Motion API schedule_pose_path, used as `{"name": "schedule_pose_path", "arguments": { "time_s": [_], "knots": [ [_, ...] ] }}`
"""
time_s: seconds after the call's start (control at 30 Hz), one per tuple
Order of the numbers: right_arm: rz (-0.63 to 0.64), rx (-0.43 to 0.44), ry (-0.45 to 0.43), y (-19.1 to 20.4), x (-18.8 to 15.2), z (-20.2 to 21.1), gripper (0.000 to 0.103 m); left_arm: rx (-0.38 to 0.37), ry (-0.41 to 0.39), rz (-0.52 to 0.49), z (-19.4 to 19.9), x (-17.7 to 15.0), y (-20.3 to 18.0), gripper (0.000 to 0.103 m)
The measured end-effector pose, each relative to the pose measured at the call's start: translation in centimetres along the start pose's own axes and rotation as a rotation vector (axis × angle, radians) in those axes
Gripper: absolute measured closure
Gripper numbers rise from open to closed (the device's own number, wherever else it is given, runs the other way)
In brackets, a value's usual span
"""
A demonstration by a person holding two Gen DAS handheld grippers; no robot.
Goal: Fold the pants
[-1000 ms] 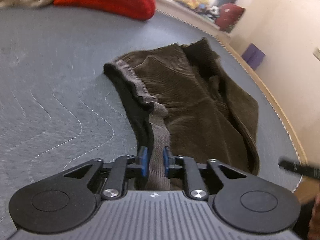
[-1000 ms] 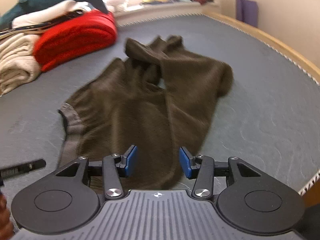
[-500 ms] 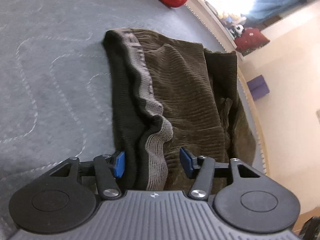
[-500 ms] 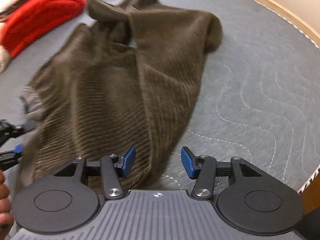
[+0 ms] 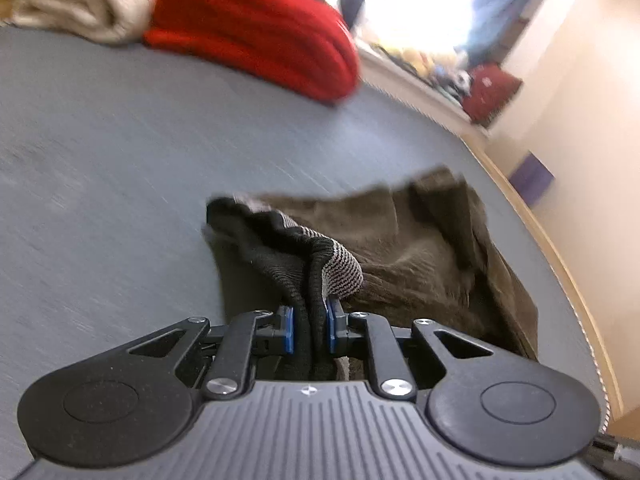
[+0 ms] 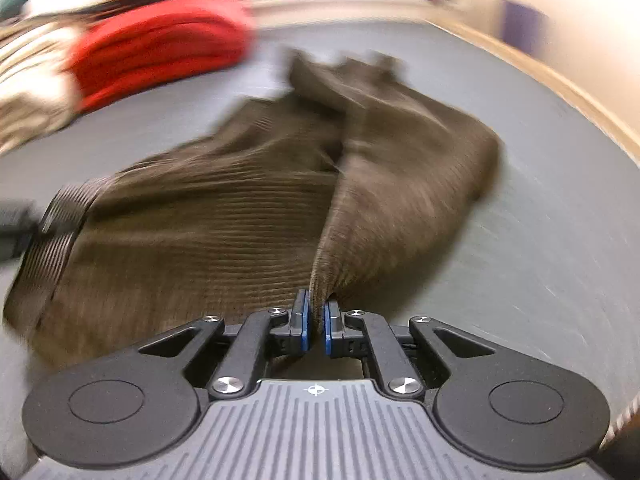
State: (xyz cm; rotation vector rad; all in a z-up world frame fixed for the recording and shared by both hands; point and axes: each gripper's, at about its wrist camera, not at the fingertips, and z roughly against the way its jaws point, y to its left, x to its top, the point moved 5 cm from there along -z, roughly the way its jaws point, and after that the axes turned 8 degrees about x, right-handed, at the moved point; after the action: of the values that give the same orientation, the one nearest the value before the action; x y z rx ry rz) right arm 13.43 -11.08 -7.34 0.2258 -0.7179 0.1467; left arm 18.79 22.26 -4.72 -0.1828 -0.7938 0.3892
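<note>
Dark brown corduroy pants (image 5: 420,248) lie crumpled on a grey quilted surface (image 5: 100,160). In the left wrist view my left gripper (image 5: 309,330) is closing, its blue pads pressed on the bunched grey-and-black waistband (image 5: 332,264), which is lifted off the surface. In the right wrist view the pants (image 6: 224,224) spread ahead, the waistband (image 6: 60,220) at the left. My right gripper (image 6: 316,326) is closing too, pinching a raised fold of the brown fabric (image 6: 340,256) between its pads. Both views are blurred by motion.
A folded red garment (image 5: 256,36) and cream folded cloth (image 5: 76,4) lie at the far side of the surface. A wooden rim (image 5: 560,264) borders the surface on the right, with a wall and a purple box (image 5: 532,178) beyond.
Both grippers stood open over the pants half a second ago and have shut on the fabric. The left one has lifted the waistband; the pants are bunched and pulled up.
</note>
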Motion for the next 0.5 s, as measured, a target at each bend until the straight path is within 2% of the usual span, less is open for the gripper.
{"name": "schedule_pose_path", "arguments": {
  "time_s": [0.13,0.27,0.33,0.4,0.5],
  "knots": [
    [0.081,0.140,0.015,8.1,-0.6,0.1,0.096,0.117,-0.037,0.045,4.5,2.6,8.4,0.087],
    [0.079,0.258,0.058,16.0,-2.8,0.2,0.096,0.240,0.009,0.102,7.7,2.8,15.9,0.087],
    [0.096,0.288,0.090,19.5,-4.6,0.3,0.096,0.277,0.038,0.125,8.3,2.0,18.4,0.086],
    [0.122,0.310,0.128,22.2,-5.9,0.7,0.096,0.336,0.055,0.157,8.2,0.7,19.8,0.078],
    [0.167,0.311,0.224,23.7,-8.1,0.0,0.093,0.531,-0.013,0.188,9.3,-0.2,20.5,0.071]
  ]
}}
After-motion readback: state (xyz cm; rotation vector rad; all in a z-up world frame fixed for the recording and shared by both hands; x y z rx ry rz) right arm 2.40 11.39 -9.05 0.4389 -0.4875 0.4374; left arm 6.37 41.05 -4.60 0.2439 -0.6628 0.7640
